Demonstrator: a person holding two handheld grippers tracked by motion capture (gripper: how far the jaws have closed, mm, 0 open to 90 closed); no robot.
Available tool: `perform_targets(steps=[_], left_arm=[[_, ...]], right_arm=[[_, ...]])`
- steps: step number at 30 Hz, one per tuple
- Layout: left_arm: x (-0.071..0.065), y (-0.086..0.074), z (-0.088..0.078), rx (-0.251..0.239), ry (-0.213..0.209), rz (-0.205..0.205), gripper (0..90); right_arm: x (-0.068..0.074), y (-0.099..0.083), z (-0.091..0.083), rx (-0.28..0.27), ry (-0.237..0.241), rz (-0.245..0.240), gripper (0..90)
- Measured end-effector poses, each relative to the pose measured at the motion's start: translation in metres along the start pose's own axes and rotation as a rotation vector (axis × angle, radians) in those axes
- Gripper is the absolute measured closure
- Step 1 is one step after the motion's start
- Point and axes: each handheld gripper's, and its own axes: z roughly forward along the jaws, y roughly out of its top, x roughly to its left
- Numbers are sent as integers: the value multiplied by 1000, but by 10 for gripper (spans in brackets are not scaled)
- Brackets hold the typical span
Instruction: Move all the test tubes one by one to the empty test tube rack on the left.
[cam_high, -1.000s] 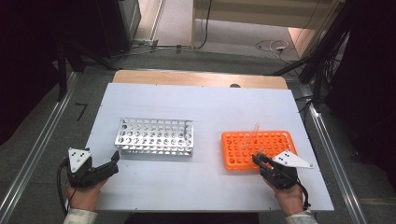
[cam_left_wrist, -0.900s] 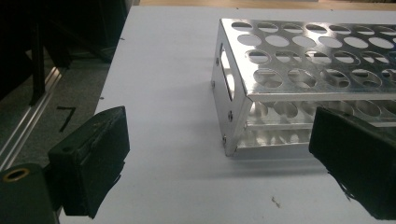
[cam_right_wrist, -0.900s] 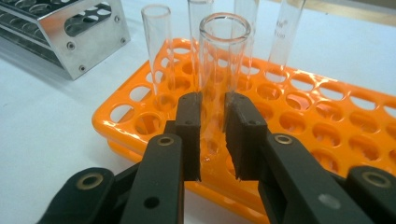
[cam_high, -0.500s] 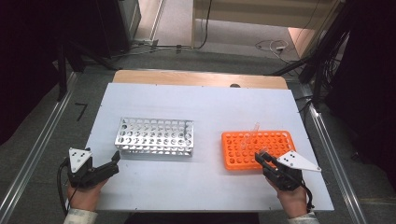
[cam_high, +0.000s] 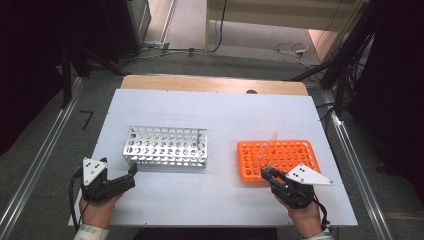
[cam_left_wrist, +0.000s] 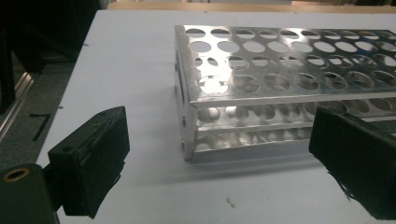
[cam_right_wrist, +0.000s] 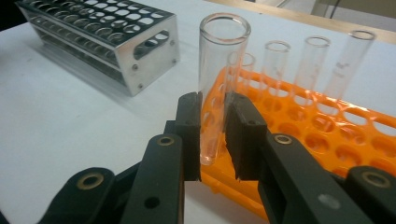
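While seen from above and from both gripper views:
Right gripper (cam_right_wrist: 213, 135): clamped on a glass tube (cam_right_wrist: 217, 84) beside the orange rack (cam_right_wrist: 336, 140).
Left gripper (cam_left_wrist: 224, 163): jaws spread, facing the metal rack (cam_left_wrist: 280, 88).

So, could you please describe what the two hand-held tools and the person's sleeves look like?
Both the left tool and the right tool are black, each with two flat-padded jaws, brass-coloured pivot pins, a trailing black cable and a grey three-cornered plate with black dots on top. The cuffs are light-coloured.

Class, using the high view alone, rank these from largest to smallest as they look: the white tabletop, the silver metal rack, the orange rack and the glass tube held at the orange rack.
1. White tabletop
2. Silver metal rack and orange rack: alike, unranked
3. Glass tube
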Motion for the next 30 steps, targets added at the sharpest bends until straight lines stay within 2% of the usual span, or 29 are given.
perform_targets(steps=[7,8,12,19,24,26,30], left_arm=[[-14,4,-1,-11,-44,18,50],[-17,4,0,-11,-49,22,50],[-28,6,2,-7,-80,37,50],[-46,10,2,-12,-117,66,58],[-61,14,0,-23,-165,90,61],[-68,15,-1,-25,-171,104,60],[-80,19,-1,-32,-199,124,66]], right_arm=[[14,5,10,10,57,-20,737],[17,6,14,17,84,-14,737],[27,9,25,27,119,-33,737],[42,16,43,49,159,-70,737],[52,22,57,60,181,-93,737],[55,23,60,59,186,-97,737],[68,29,75,71,216,-127,737]])
